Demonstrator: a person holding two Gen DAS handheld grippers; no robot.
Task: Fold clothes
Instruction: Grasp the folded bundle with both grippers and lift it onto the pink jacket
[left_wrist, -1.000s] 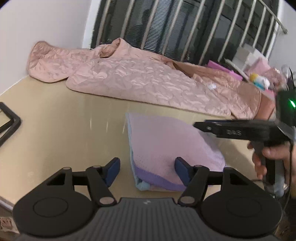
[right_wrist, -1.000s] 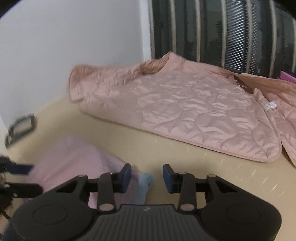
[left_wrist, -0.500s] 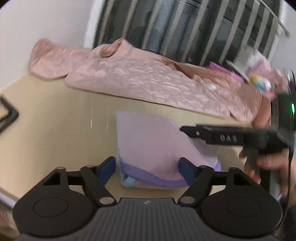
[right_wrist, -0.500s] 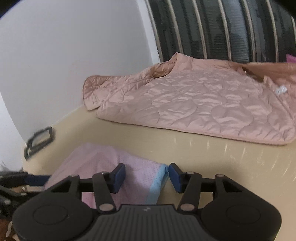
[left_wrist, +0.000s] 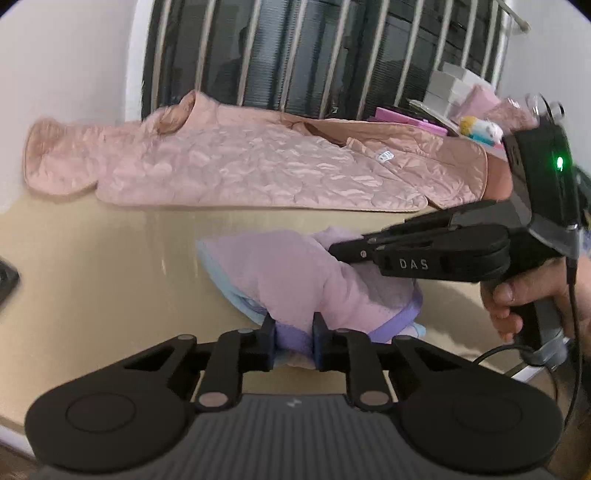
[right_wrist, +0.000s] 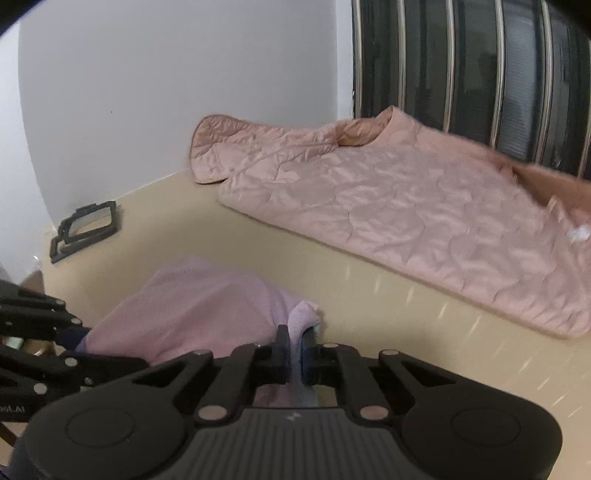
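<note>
The folded lilac mesh garment with a purple hem (left_wrist: 295, 273) lies on the beige worktop (left_wrist: 110, 266), in front of the quilted pink satin jacket (left_wrist: 251, 162). The left hand-held gripper (left_wrist: 293, 338) has just closed and pinches its near hem. The right hand-held gripper (right_wrist: 294, 356) has just closed on its far corner.

Soft matt lilac knit garment (left_wrist: 295, 273) lies on a glossy beige tabletop (left_wrist: 103, 266) near a shiny quilted pink jacket (left_wrist: 258, 162).
</note>
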